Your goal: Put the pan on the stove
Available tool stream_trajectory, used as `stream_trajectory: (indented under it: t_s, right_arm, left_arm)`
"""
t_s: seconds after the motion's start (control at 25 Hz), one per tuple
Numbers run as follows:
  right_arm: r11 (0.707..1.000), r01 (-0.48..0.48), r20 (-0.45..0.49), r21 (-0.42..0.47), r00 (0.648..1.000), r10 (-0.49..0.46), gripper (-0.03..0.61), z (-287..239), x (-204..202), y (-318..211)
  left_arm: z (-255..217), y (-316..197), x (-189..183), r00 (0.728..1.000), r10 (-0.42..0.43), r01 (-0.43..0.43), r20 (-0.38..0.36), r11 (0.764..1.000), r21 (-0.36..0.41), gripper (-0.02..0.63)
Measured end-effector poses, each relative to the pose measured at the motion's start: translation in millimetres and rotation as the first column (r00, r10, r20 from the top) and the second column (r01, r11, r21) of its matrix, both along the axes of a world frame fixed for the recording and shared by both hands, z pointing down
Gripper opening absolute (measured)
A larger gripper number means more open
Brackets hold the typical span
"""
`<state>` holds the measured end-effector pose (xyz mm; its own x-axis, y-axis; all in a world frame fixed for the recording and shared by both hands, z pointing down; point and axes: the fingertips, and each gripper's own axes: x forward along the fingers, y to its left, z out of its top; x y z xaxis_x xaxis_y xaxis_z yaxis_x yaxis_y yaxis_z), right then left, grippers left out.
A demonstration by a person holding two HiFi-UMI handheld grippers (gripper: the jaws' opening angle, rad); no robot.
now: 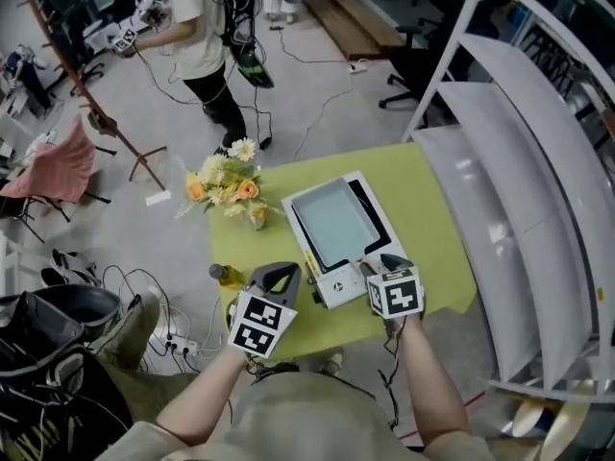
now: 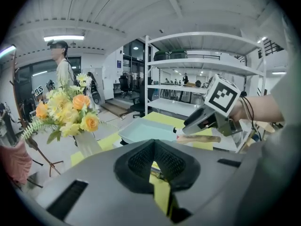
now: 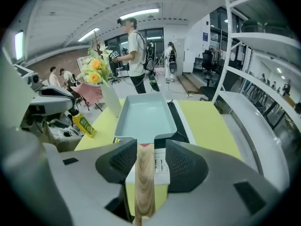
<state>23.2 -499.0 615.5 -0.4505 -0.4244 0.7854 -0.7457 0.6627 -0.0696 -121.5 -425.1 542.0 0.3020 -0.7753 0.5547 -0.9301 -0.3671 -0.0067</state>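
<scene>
Right gripper view is showing the pan (image 3: 143,117) lying far of the right gripper (image 3: 150,157), its handle (image 3: 144,187) running near-to-far between parted jaws; the left gripper (image 2: 155,161) is idling, jaws together.

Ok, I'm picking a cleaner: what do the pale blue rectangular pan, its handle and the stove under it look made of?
Pale blue rectangular pan: probably coated metal, with a matte, even colour and thin walls. Its handle: wood, with brown grain showing and a smooth finish. Stove: white casing, likely plastic, with a dark top that may be glass.
</scene>
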Motion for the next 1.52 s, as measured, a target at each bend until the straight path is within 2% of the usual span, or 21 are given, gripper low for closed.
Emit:
stream_trajectory:
  t_s: [0.12,0.28,0.48,0.64,0.84,1.04,1.24,1.4,1.52]
  right_arm:
    - [0.999,-0.014,0.051,0.047,0.999,0.012,0.153,-29.5,5.6,0.2]
    - [0.994,-0.023,0.144,0.108,0.990,0.008,0.149,-73.4,5.0,6.2]
    - [0.979,-0.019,0.228,0.202,0.973,-0.029,0.128,-130.7,4.3,22.7]
    - [0.959,-0.034,0.292,0.281,0.955,-0.052,0.066,-176.3,8.3,37.7]
    - [0.932,-0.089,0.384,0.353,0.921,-0.057,0.022,-225.0,18.7,63.2]
    - [0.893,-0.135,0.431,0.430,0.899,-0.071,0.006,-258.6,31.0,89.3]
    - [0.875,-0.144,0.463,0.463,0.881,-0.100,0.006,-278.0,33.9,107.0]
    - [0.864,-0.139,0.453,0.484,0.884,-0.111,0.006,-279.4,35.6,117.5]
    - [0.863,-0.125,0.437,0.490,0.892,-0.119,0.006,-271.7,36.8,122.8]
  left_arm:
    - [-24.2,-3.6,-1.1,1.000,0.001,-0.002,0.013,0.998,0.055,0.006]
    - [-64.2,-5.7,0.8,0.999,0.015,-0.022,0.051,0.989,0.148,0.006]
    - [-113.9,3.3,13.3,0.997,0.038,-0.054,0.063,0.964,0.260,0.006]
    - [-148.1,14.3,20.6,0.996,0.048,-0.069,0.071,0.940,0.333,0.006]
    - [-179.6,28.4,27.5,0.994,0.064,-0.092,0.085,0.914,0.396,0.006]
    - [-206.7,41.5,45.3,0.987,0.142,-0.163,0.081,0.854,0.493,0.006]
    - [-216.4,52.7,55.8,0.979,0.171,-0.204,0.111,0.829,0.520,0.006]
    - [-212.6,60.9,62.3,0.970,0.193,-0.242,0.147,0.828,0.506,0.006]
    - [-208.1,63.9,65.6,0.971,0.201,-0.237,0.125,0.825,0.512,0.006]
